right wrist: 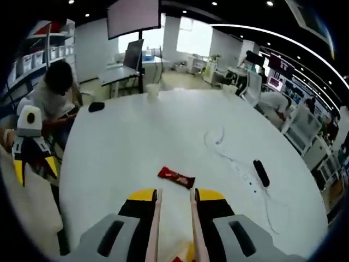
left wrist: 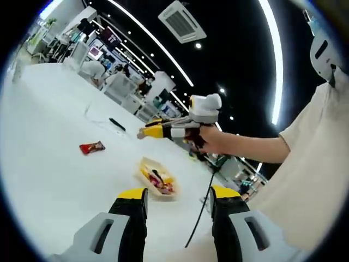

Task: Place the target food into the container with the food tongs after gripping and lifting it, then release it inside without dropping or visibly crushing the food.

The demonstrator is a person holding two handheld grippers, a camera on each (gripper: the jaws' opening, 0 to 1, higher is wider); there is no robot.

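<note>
On the white table (right wrist: 136, 142): one red snack packet (right wrist: 176, 177); one yellow paper-lined container (left wrist: 156, 180) holding wrapped snacks, number unclear; one black marker-like object (right wrist: 261, 172); one thin cable (right wrist: 218, 139); one dark round object (right wrist: 96, 106) at the far edge; one white cup (right wrist: 152, 89). Grippers: two, left gripper (left wrist: 179, 203), right gripper (right wrist: 174, 197).

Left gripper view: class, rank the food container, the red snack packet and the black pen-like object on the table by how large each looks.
1. food container, largest, though nearest the camera.
2. red snack packet.
3. black pen-like object, about as long as the packet but thinner and farther off, so this rank is unsure.
</note>
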